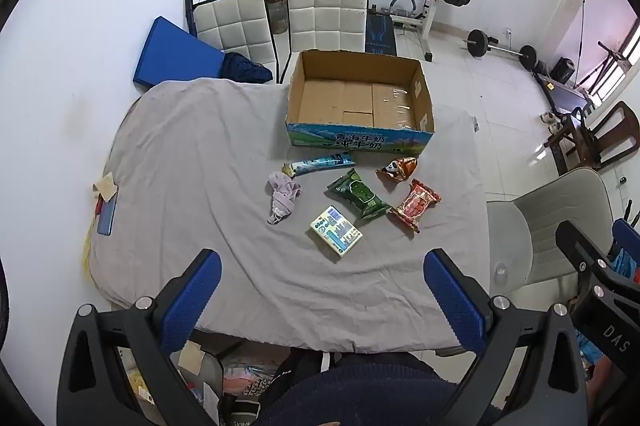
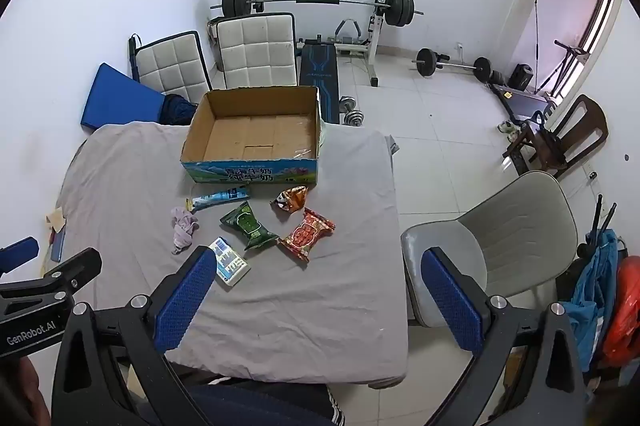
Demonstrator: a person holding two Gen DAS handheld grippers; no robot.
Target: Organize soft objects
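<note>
Left claw [image 1: 322,300] open, box [image 1: 362,138] empty

Each camera sat just behind its own claw and looked steeply down and forward past the blue fingers. The left wrist view hung high over the near edge of the grey-covered table [image 1: 192,154], the cardboard box [image 1: 360,136] well ahead of its claw. The right wrist view stood further right (over the grey chair [image 2: 520,226]). Both shared the table, box [image 2: 250,174] and the weight bench [image 2: 320,2] beyond.
</note>
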